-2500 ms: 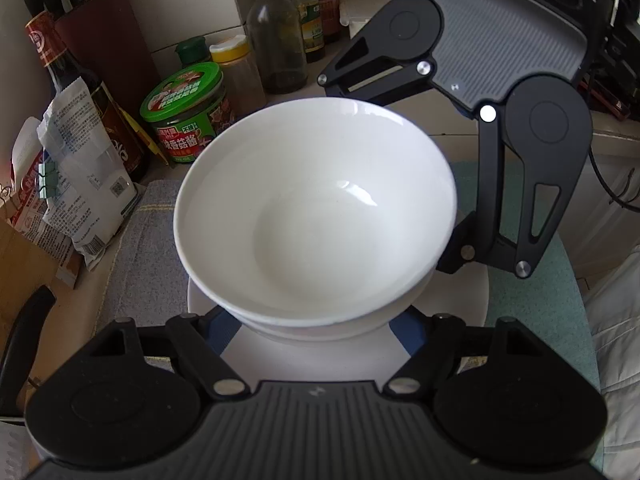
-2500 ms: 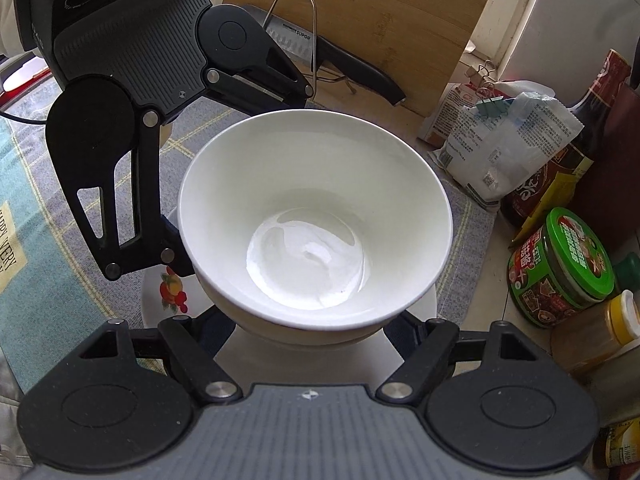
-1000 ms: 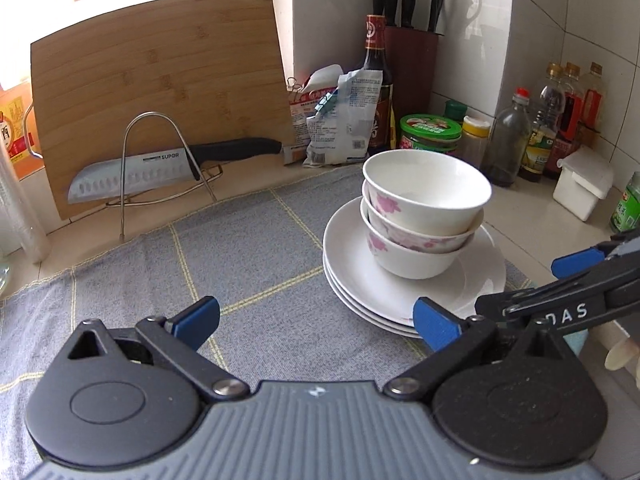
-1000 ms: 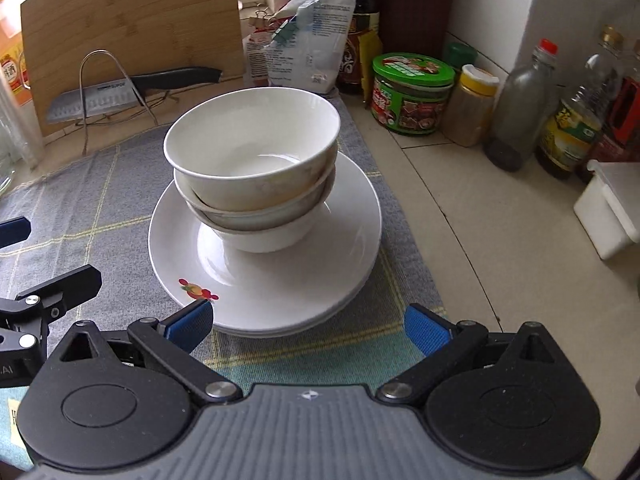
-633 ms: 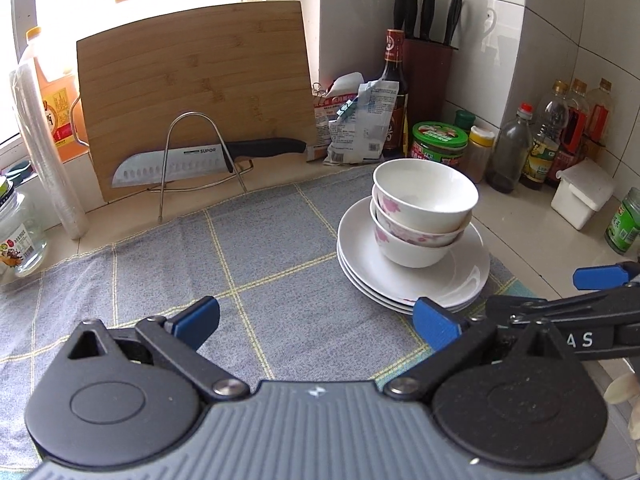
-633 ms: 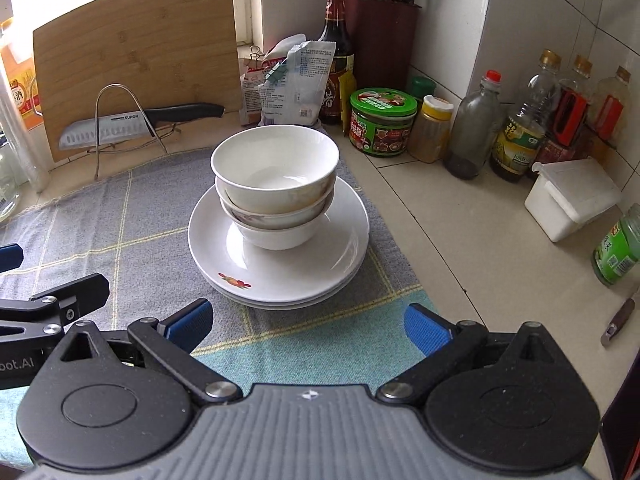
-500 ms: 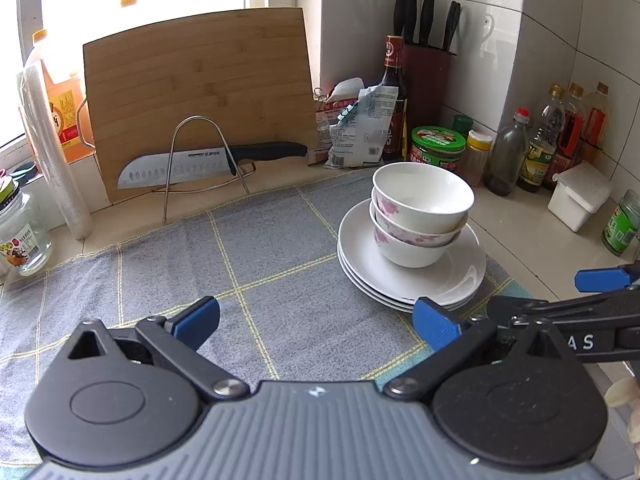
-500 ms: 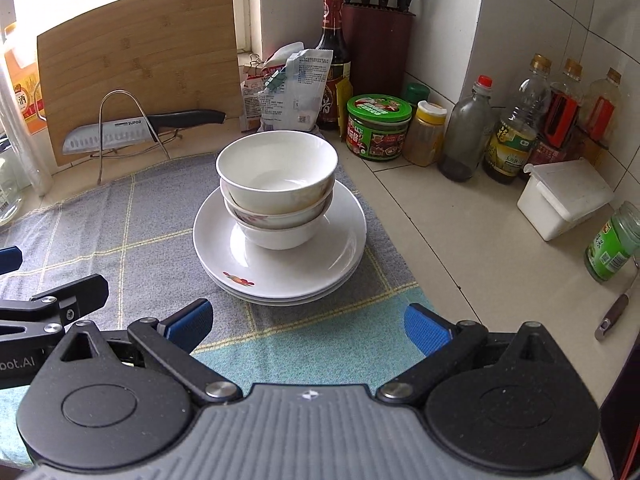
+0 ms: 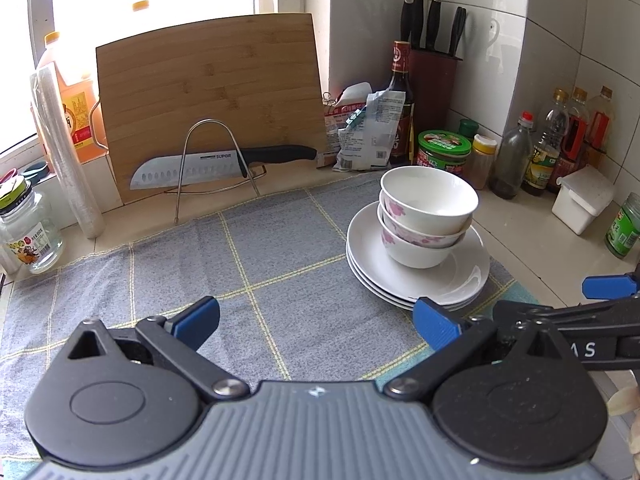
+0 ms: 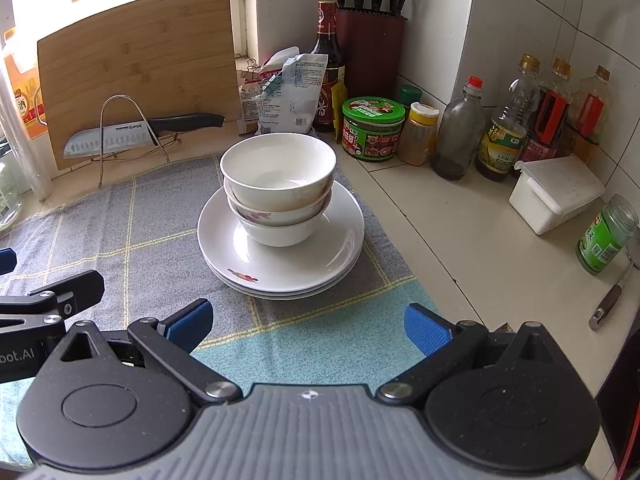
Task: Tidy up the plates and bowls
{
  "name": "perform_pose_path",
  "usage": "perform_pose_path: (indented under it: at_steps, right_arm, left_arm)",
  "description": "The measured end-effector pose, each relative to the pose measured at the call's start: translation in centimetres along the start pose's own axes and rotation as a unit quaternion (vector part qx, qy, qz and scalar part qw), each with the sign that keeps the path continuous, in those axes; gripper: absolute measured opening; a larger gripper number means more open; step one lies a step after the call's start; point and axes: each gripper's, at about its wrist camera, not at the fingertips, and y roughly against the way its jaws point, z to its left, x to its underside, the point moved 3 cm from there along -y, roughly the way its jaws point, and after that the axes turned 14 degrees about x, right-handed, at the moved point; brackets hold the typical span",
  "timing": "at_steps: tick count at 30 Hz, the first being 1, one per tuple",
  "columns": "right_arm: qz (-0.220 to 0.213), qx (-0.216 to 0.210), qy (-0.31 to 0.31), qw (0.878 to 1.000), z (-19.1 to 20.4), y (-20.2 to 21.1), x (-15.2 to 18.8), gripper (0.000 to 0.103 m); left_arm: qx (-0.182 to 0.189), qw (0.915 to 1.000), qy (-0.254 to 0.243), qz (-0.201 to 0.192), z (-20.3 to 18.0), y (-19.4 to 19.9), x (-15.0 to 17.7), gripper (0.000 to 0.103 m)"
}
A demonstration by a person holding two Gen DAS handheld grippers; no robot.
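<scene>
Bowls [image 10: 278, 184] sit nested on the stacked plates [image 10: 320, 256]; stacking looks finished; left gripper [image 9: 316, 318] and right gripper [image 10: 306, 320], near the plates, gape empty; nothing left to grasp.

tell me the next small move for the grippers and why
Probably none beyond resting both away: the three bowls sit nested on the stacked plates, and the left gripper and right gripper are open, empty and clear of the stack.
</scene>
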Motion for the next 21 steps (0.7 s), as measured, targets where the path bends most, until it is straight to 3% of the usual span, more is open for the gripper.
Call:
perform_pose_path:
  at_steps: [21]
  right_arm:
    - [-0.003,0.014,0.004,1.000,-0.15,0.66,-0.28,0.103]
  left_arm:
    - [-0.011,0.9999,-0.004,-0.002,-0.44,0.47,-0.31,0.102]
